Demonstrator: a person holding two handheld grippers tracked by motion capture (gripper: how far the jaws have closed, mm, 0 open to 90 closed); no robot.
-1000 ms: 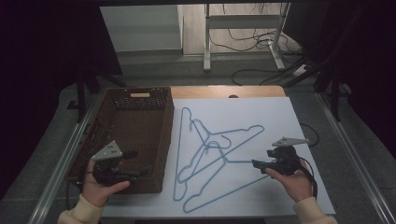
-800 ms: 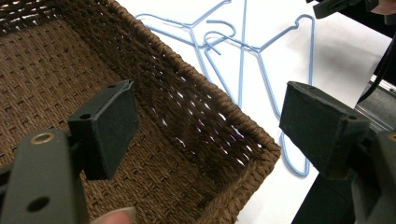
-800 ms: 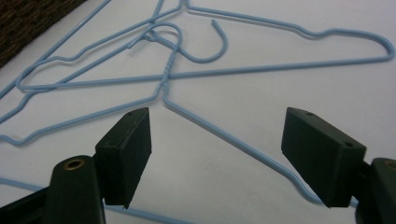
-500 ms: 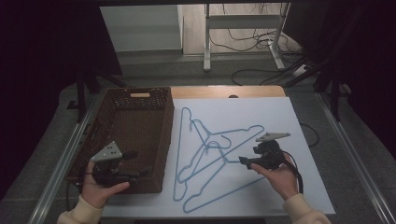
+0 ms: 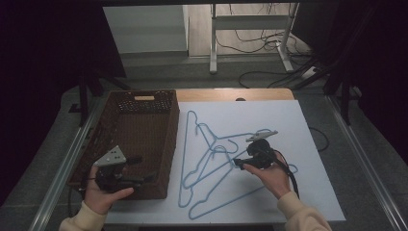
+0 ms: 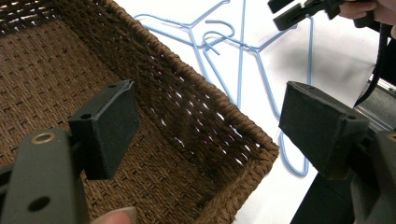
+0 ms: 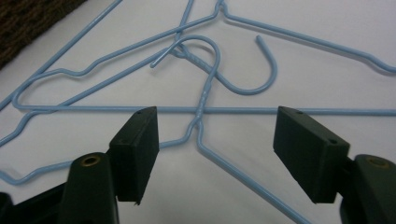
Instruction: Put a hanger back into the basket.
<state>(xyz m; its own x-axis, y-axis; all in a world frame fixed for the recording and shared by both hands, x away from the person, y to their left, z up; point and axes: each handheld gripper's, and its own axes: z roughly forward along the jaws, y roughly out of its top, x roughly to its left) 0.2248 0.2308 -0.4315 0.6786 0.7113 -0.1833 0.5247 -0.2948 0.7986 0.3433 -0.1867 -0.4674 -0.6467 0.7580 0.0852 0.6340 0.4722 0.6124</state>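
Observation:
Several light-blue wire hangers (image 5: 212,137) lie tangled on the white table top (image 5: 308,144), right of a brown wicker basket (image 5: 144,98). My right gripper (image 5: 237,164) hovers low over the tangle, pointing left. Its jaws are open and have just been closing. In the right gripper view the twisted neck of one hanger (image 7: 205,95) lies between and below the pads of the right gripper (image 7: 215,126), untouched by them. My left gripper (image 5: 140,169) stands open above the basket's near right corner (image 6: 224,112) with nothing between its fingers (image 6: 112,126). The left gripper view also catches the right gripper (image 6: 289,11) at its upper right.
The basket looks empty inside. Metal rails (image 5: 72,159) run along both sides of the table. A strip of wooden table edge (image 5: 231,94) shows at the back. Cables (image 5: 269,72) and a stand's legs (image 5: 214,43) are on the floor beyond.
My right hand has slid left across the table onto the hanger tangle, and its jaws have narrowed a little. The left hand and its gripper have stayed where they were.

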